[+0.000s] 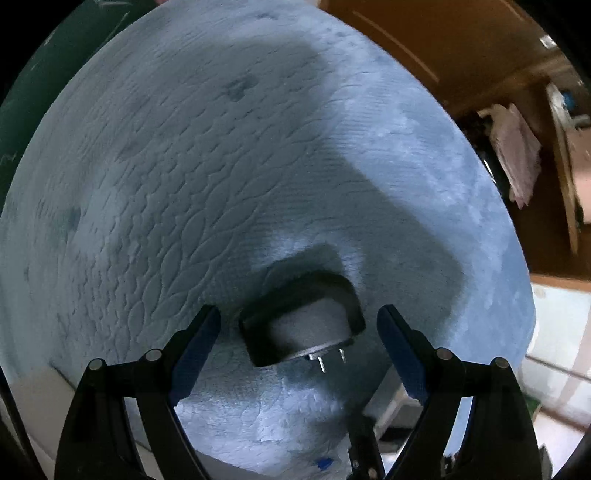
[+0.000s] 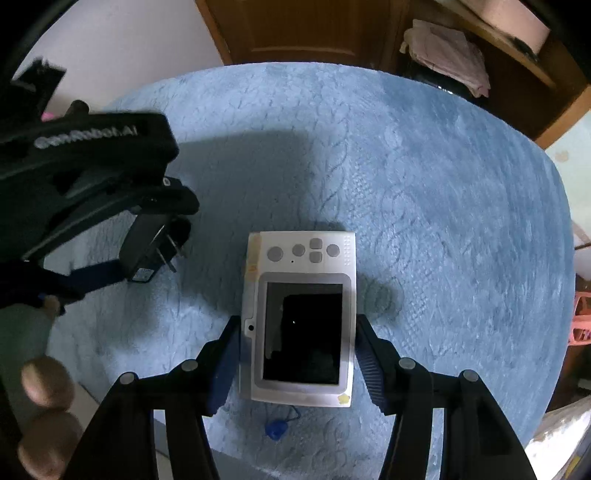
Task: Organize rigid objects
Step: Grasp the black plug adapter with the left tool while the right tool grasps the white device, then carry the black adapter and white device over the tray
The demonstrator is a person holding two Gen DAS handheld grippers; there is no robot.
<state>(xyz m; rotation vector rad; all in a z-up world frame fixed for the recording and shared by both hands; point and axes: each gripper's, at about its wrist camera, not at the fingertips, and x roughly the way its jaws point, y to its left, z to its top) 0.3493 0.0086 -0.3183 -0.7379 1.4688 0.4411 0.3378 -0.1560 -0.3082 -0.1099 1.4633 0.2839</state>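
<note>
A small white camera (image 2: pixel 301 321) lies screen-up on a blue textured blanket (image 2: pixel 424 177), and the right gripper (image 2: pixel 297 363) straddles it with both blue pads against its long sides, gripping it. To its left a black plug adapter (image 1: pixel 301 317) with metal prongs rests on the same blanket between the wide-open fingers of the left gripper (image 1: pixel 298 345), which do not touch it. The blanket covers a rounded surface; beyond its far edge stand a brown wooden door (image 2: pixel 295 29) and pale folded cloth (image 2: pixel 448 55) on a wooden shelf, with a white wall (image 2: pixel 129 44) on the left.
</note>
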